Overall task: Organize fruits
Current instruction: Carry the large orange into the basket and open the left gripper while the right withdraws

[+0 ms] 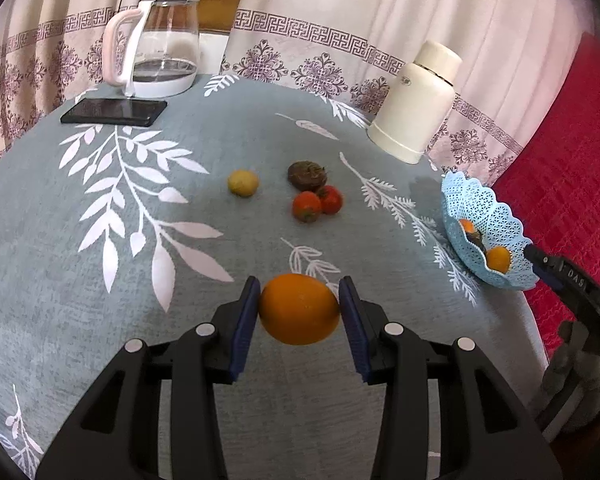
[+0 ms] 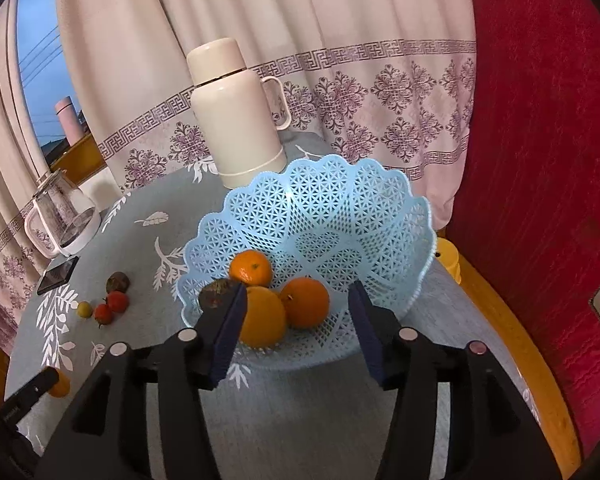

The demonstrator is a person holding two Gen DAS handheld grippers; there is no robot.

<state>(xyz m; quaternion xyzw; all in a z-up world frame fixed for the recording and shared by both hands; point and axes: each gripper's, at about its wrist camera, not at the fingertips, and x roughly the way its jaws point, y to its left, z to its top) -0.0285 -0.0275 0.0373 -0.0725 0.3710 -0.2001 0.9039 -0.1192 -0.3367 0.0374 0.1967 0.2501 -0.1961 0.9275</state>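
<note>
On the counter (image 1: 220, 140), grey-green cloth with white leaf print: fruit sorting into one basket is under way.

Left gripper (image 1: 299, 316): jaws are closed narrow on an orange (image 1: 299, 309), pads pressed against both its sides; the fruit appears lifted clear of the cloth.

Right gripper (image 2: 298, 328): jaws stand fairly wide, nothing pressed between them; they are poised over the near rim of the blue basket (image 2: 340, 200).

Basket contents: three orange fruits and one dark fruit (image 2: 216, 294) are seen inside, the nearest orange fruit (image 2: 262, 316) just beside the left pad but apart from it.

Loose fruit: a small yellow fruit (image 1: 243, 183), a brown fruit (image 1: 307, 175) and two red fruits (image 1: 318, 203) lie near mid-counter, well apart from the basket.

Bystanders: a glass kettle (image 1: 156, 44), a black phone (image 1: 114, 112) and a cream flask (image 1: 420, 100) are left untouched at the far edge.

Step in hand (judged): a drop by the right gripper looks finished; the held orange is next for delivery.

Next move (judged): the orange must be carried rightward over the scalloped rim, lowered onto a free spot, then released; the right gripper should be cleared first so the two do not collide.

Risk (judged): a round fruit may roll out if released too high.
</note>
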